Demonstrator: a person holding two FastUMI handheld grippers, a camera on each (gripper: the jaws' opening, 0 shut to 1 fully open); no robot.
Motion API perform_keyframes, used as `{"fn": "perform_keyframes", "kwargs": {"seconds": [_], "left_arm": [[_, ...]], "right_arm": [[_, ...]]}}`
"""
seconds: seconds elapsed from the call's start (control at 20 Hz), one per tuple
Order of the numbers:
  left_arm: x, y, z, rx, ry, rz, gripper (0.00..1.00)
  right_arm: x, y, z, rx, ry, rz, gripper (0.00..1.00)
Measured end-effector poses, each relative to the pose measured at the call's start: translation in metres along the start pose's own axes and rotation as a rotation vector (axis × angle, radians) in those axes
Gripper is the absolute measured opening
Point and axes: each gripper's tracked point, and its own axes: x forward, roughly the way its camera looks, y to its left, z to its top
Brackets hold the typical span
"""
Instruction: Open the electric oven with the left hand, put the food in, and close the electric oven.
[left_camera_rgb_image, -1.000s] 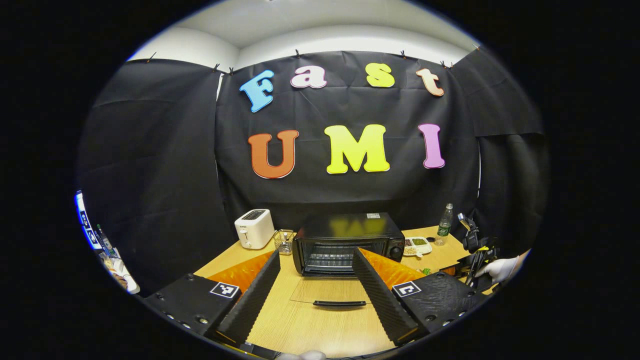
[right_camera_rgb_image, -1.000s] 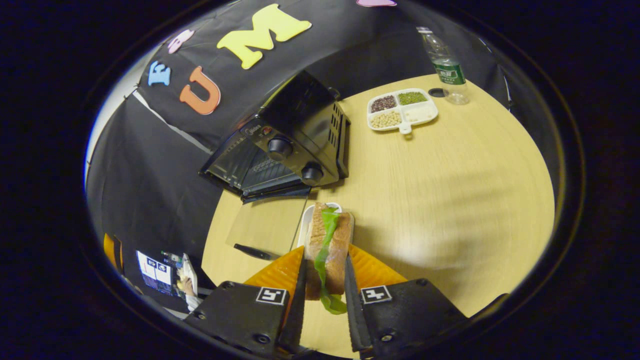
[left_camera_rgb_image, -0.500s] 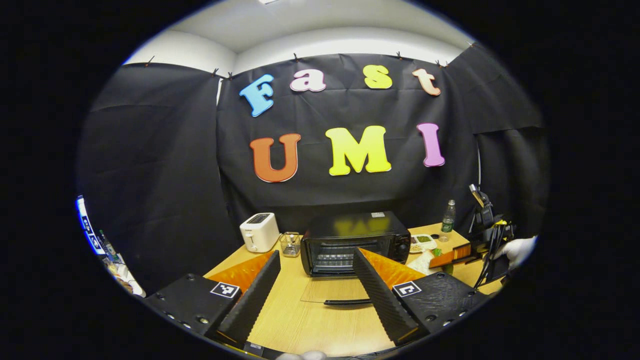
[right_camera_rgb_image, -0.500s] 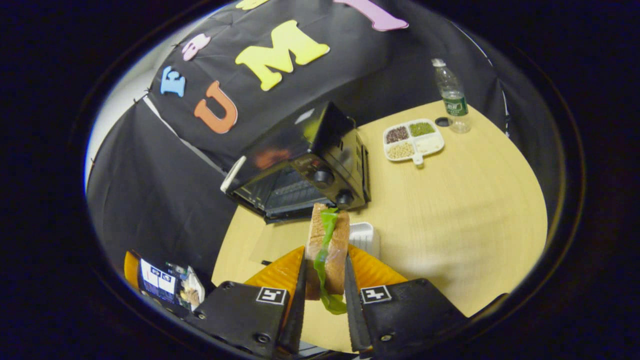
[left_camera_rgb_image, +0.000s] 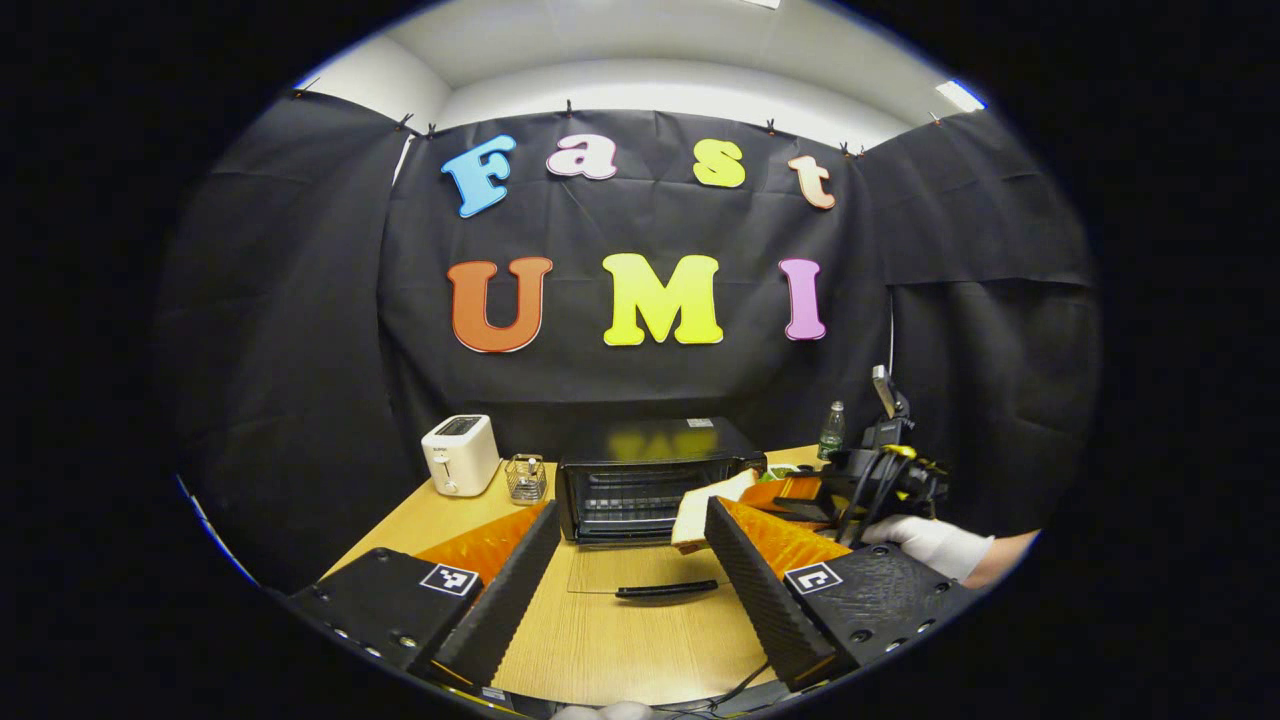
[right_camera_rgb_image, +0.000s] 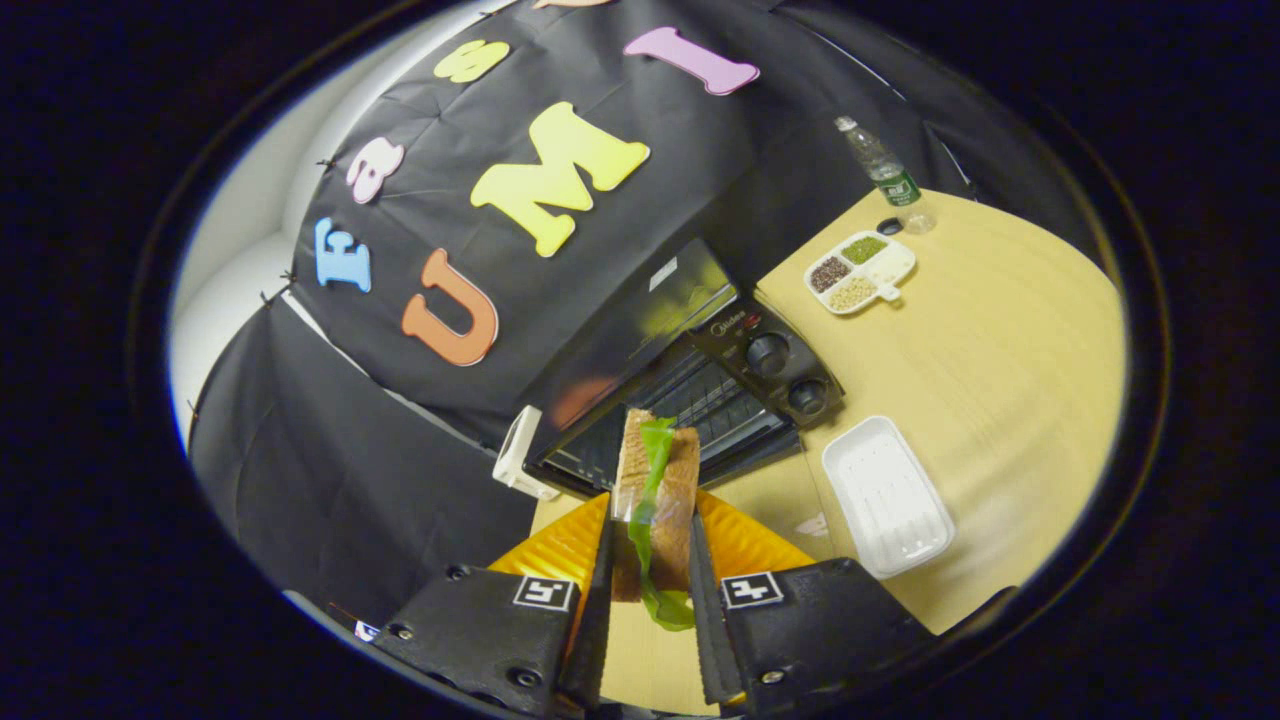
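Note:
The black electric oven (left_camera_rgb_image: 650, 478) stands on the wooden table with its glass door (left_camera_rgb_image: 640, 572) folded down flat and the rack showing inside. My left gripper (left_camera_rgb_image: 632, 510) is open and holds nothing, set back from the door's handle (left_camera_rgb_image: 665, 590). My right gripper (right_camera_rgb_image: 650, 508) is shut on a sandwich (right_camera_rgb_image: 655, 480) of two bread slices with green lettuce. It holds the sandwich right in front of the oven's (right_camera_rgb_image: 690, 370) open mouth. In the left gripper view the sandwich (left_camera_rgb_image: 700, 512) and the right gripper (left_camera_rgb_image: 790, 495) sit at the oven's right front, held by a gloved hand (left_camera_rgb_image: 925, 540).
An empty white tray (right_camera_rgb_image: 885, 495) lies on the table to the right of the oven door. A divided dish of beans (right_camera_rgb_image: 860, 272) and a plastic bottle (right_camera_rgb_image: 885, 180) stand behind the oven's right side. A white toaster (left_camera_rgb_image: 460, 455) and a small wire basket (left_camera_rgb_image: 525, 478) stand to its left.
My right gripper has lifted the sandwich off the white tray and carried it left to the oven's open front. The left gripper has stayed open and drawn back a little.

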Motion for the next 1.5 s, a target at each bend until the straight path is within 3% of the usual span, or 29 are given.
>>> {"fn": "perform_keyframes", "kwargs": {"seconds": [0.15, 0.25, 0.3, 0.35, 0.5, 0.55, 0.7, 0.75, 0.85, 1.2, 1.35, 1.4, 1.45, 1.5], "left_arm": [[0.002, 0.004, -0.010, -0.003, 0.014, -0.008, 0.95], [0.003, 0.010, -0.013, 0.001, 0.017, -0.005, 0.95], [0.004, 0.014, -0.016, 0.003, 0.022, 0.000, 0.95], [0.006, 0.017, -0.018, 0.002, 0.026, -0.002, 0.95], [0.011, 0.024, -0.028, 0.014, 0.049, -0.003, 0.95], [0.014, 0.025, -0.031, 0.016, 0.059, -0.005, 0.96], [0.018, 0.027, -0.035, 0.029, 0.078, -0.014, 0.95], [0.019, 0.027, -0.035, 0.034, 0.076, -0.016, 0.95], [0.023, 0.028, -0.035, 0.036, 0.075, -0.018, 0.95], [0.028, 0.028, -0.044, 0.020, 0.103, -0.030, 0.95], [0.028, 0.027, -0.047, -0.006, 0.117, -0.031, 0.95], [0.027, 0.028, -0.047, -0.010, 0.119, -0.029, 0.95], [0.027, 0.029, -0.047, -0.014, 0.120, -0.029, 0.95], [0.027, 0.030, -0.047, -0.018, 0.117, -0.026, 0.95]], "right_arm": [[0.038, 0.007, -0.006, 0.110, -0.060, 0.009, 0.40], [0.064, 0.007, -0.006, 0.183, -0.097, 0.009, 0.35], [0.076, 0.007, -0.005, 0.199, -0.113, 0.003, 0.40], [0.088, 0.008, -0.003, 0.214, -0.132, 0.002, 0.35], [0.119, 0.011, 0.004, 0.277, -0.216, -0.001, 0.40], [0.127, 0.011, 0.005, 0.309, -0.240, 0.000, 0.35], [0.149, 0.006, 0.009, 0.402, -0.312, 0.006, 0.35], [0.157, 0.004, 0.009, 0.416, -0.322, -0.003, 0.40], [0.173, 0.001, 0.004, 0.409, -0.312, -0.017, 0.34], [0.203, -0.009, 0.004, 0.388, -0.298, -0.055, 0.35], [0.203, -0.012, 0.004, 0.275, -0.293, -0.109, 0.38], [0.202, -0.013, 0.004, 0.226, -0.287, -0.137, 0.44], [0.201, -0.014, 0.004, 0.162, -0.287, -0.169, 0.44], [0.200, -0.016, 0.003, 0.091, -0.275, -0.196, 0.53]]}}
